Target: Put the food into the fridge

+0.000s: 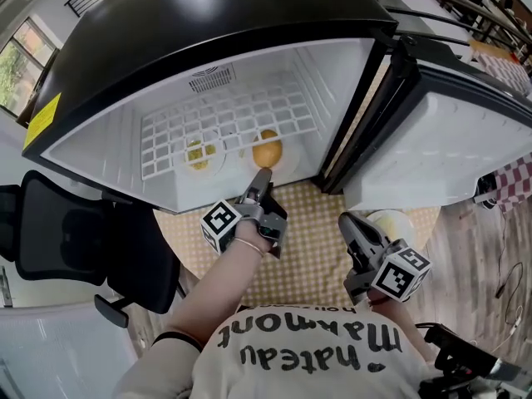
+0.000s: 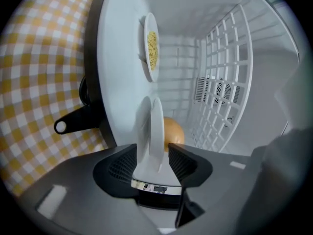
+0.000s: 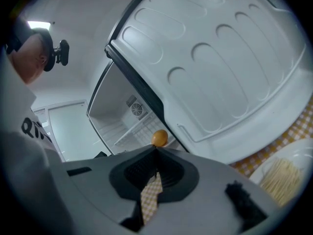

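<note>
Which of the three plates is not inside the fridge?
The noodle plate on the checked cloth; the orange's plate and the yellow-food plate are in the fridge.

Yellow-checked tablecloth (image 1: 309,252); black fridge (image 1: 208,23); orange, perhaps fruit (image 1: 267,151).

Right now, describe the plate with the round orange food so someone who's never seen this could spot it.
Inside the open black fridge, two white plates sit on the floor under the wire shelf. Yours is the plate nearer the open door, its rim between the jaws of the left hand-held gripper. It carries one round orange item; its neighbour holds yellow shreds.
</note>
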Action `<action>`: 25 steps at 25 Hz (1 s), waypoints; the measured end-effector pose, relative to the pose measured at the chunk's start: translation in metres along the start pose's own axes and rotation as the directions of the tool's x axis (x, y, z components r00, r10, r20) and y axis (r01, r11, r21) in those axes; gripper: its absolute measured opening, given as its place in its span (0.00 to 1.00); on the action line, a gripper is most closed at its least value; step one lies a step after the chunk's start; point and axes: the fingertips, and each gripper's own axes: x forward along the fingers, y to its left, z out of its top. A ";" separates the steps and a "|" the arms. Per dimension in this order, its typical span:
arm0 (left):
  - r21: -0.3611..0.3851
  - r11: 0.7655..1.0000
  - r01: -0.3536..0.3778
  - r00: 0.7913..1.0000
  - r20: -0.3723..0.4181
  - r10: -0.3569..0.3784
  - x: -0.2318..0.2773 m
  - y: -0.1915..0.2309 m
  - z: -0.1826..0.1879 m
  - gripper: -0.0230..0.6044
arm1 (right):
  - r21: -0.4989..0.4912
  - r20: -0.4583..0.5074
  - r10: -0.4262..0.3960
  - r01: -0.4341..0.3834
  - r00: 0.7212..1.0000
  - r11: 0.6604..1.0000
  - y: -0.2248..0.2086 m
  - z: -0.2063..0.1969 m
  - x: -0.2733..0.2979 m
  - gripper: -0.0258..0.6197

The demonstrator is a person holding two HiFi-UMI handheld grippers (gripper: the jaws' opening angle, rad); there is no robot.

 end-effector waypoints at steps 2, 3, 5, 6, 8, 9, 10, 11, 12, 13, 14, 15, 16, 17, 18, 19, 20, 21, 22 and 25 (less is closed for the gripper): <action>-0.025 1.000 -0.007 1.000 0.015 0.007 -0.002 0.002 0.001 0.34 | 0.004 0.012 -0.001 0.001 1.000 1.000 0.000 0.001 -0.004 0.06; -0.036 0.999 -0.009 1.000 0.021 0.009 -0.003 0.002 0.001 0.34 | 0.005 0.017 -0.002 0.002 1.000 1.000 0.000 0.002 -0.006 0.06; -0.059 0.998 -0.011 0.999 0.035 0.014 -0.004 0.002 0.001 0.35 | 0.008 0.025 -0.002 0.002 1.000 1.000 -0.001 0.004 -0.009 0.06; -0.073 0.997 -0.011 0.999 0.046 0.015 -0.004 0.001 0.001 0.34 | 0.009 0.028 -0.003 0.003 1.000 1.000 -0.002 0.005 -0.010 0.06; -0.121 0.993 0.004 0.997 0.079 0.005 -0.004 -0.003 0.002 0.34 | 0.013 0.033 -0.004 0.003 0.999 1.000 -0.002 0.006 -0.012 0.06; -0.151 0.988 0.016 0.995 0.095 -0.001 -0.004 -0.003 0.003 0.33 | 0.017 0.034 -0.003 0.003 0.999 1.000 -0.002 0.005 -0.013 0.06; -0.179 0.983 0.023 0.994 0.109 -0.004 -0.004 -0.002 0.004 0.33 | 0.021 0.033 -0.002 0.001 0.999 1.000 -0.002 0.005 -0.014 0.06; -0.205 0.978 0.028 0.992 0.124 -0.003 -0.005 0.000 0.005 0.33 | 0.024 0.031 -0.001 0.000 1.000 1.000 -0.002 0.004 -0.015 0.06; -0.234 0.972 0.036 0.990 0.142 -0.003 -0.006 0.001 0.007 0.33 | 0.027 0.028 0.000 -0.001 1.000 1.000 -0.002 0.002 -0.015 0.06; -0.273 0.961 0.054 0.986 0.167 -0.008 -0.007 0.003 0.008 0.33 | 0.030 0.026 0.001 -0.002 1.000 1.000 -0.002 0.001 -0.016 0.06; -0.321 0.943 0.082 0.980 0.199 -0.017 -0.008 0.005 0.010 0.33 | 0.032 0.025 0.002 -0.003 1.000 0.999 -0.002 0.001 -0.017 0.06; -0.373 0.921 0.116 0.972 0.234 -0.027 -0.009 0.007 0.013 0.33 | 0.036 0.026 0.003 -0.004 1.000 0.999 -0.003 0.001 -0.017 0.06; -0.420 0.894 0.152 0.963 0.268 -0.038 -0.010 0.009 0.015 0.32 | 0.040 0.026 0.004 -0.005 1.000 0.999 -0.003 0.001 -0.017 0.06; -0.459 0.868 0.188 0.953 0.300 -0.047 -0.011 0.011 0.016 0.31 | 0.042 0.026 0.006 -0.007 1.000 0.999 -0.002 0.000 -0.018 0.06; -0.489 0.844 0.219 0.943 0.328 -0.055 -0.013 0.013 0.018 0.32 | 0.043 0.025 0.008 -0.009 1.000 0.999 -0.002 0.000 -0.018 0.06; -0.515 0.821 0.247 0.934 0.351 -0.061 -0.014 0.014 0.018 0.32 | 0.042 0.023 0.010 -0.011 1.000 0.999 -0.001 -0.001 -0.019 0.06; -0.536 0.799 0.271 0.927 0.370 -0.067 -0.015 0.015 0.019 0.32 | 0.040 0.023 0.011 -0.012 1.000 0.999 0.000 -0.001 -0.019 0.06; -0.551 0.783 0.289 0.922 0.381 -0.072 -0.016 0.016 0.019 0.32 | 0.040 0.023 0.010 -0.011 1.000 0.999 -0.001 -0.002 -0.020 0.06; -0.559 0.773 0.300 0.919 0.386 -0.077 -0.017 0.017 0.019 0.32 | 0.042 0.026 0.009 -0.010 1.000 0.999 -0.001 -0.003 -0.021 0.06; -0.569 0.760 0.313 0.917 0.390 -0.085 -0.019 0.018 0.020 0.33 | 0.044 0.034 0.009 -0.010 0.999 0.999 0.001 -0.004 -0.023 0.06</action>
